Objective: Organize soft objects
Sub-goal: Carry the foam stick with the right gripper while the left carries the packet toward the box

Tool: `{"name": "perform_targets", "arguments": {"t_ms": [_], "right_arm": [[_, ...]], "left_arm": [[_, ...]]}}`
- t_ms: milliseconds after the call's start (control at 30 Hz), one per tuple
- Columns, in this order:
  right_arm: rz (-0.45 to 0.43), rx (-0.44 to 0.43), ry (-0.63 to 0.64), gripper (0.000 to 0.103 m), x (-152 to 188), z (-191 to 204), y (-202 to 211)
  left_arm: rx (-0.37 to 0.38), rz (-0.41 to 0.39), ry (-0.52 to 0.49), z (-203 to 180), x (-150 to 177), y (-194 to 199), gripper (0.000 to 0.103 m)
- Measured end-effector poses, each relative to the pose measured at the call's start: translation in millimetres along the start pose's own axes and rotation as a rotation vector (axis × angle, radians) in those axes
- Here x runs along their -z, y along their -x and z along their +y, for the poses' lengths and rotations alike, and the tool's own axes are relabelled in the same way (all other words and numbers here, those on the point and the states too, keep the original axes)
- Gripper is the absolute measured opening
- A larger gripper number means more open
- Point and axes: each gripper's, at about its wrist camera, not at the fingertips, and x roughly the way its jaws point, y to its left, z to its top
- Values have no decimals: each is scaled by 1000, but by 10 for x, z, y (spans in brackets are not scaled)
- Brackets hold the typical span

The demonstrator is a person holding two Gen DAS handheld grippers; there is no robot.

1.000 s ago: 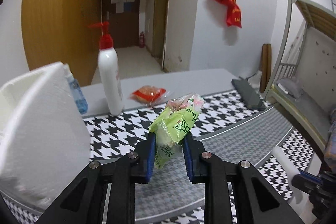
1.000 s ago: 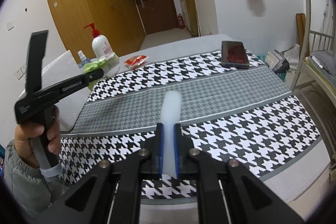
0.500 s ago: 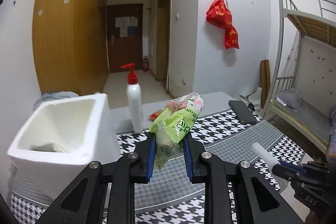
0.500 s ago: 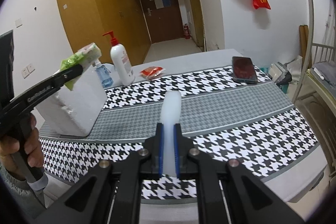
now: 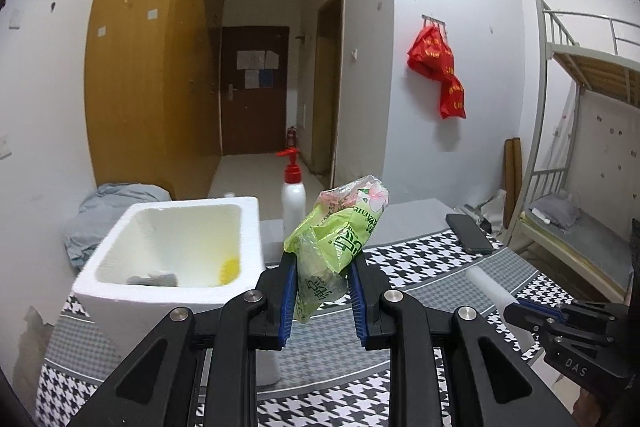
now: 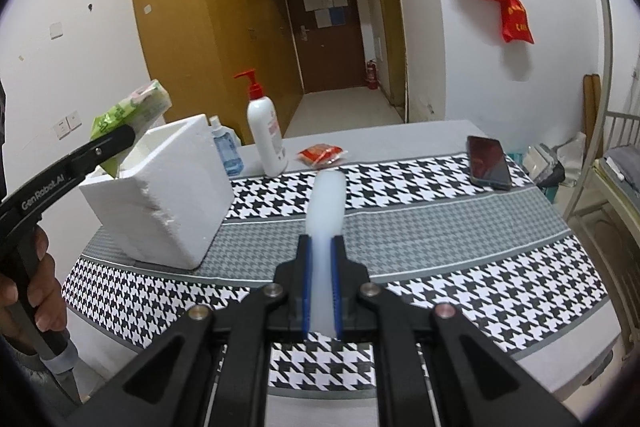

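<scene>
My left gripper (image 5: 322, 297) is shut on a green plastic packet (image 5: 334, 239) and holds it in the air, just right of and above the white foam box (image 5: 172, 291). The packet (image 6: 128, 113) also shows in the right wrist view, above the box's (image 6: 160, 203) left rim. The box holds a grey item (image 5: 154, 279) and something yellow (image 5: 229, 267). My right gripper (image 6: 320, 291) is shut on a white foam roll (image 6: 326, 211), held above the table's front; the roll (image 5: 490, 287) shows at the right of the left wrist view.
On the houndstooth tablecloth (image 6: 440, 227) stand a white pump bottle (image 6: 266, 143), a small blue bottle (image 6: 226, 155), a red snack packet (image 6: 322, 155) and a black phone (image 6: 488, 161). A bunk bed (image 5: 580, 187) is at the right.
My left gripper has risen and pulled back with the green packet, so the foam box's inside now shows below it. My right gripper has risen slightly with the roll.
</scene>
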Motion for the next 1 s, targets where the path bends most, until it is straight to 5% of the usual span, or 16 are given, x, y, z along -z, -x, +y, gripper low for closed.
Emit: {"name": "perform_targets", "arguments": {"t_ms": [1000], "right_arm": [[-28,-133,161,11,-156,1013,-201]], "left_arm": [[-173,-33,83,880,236,496,25]]}}
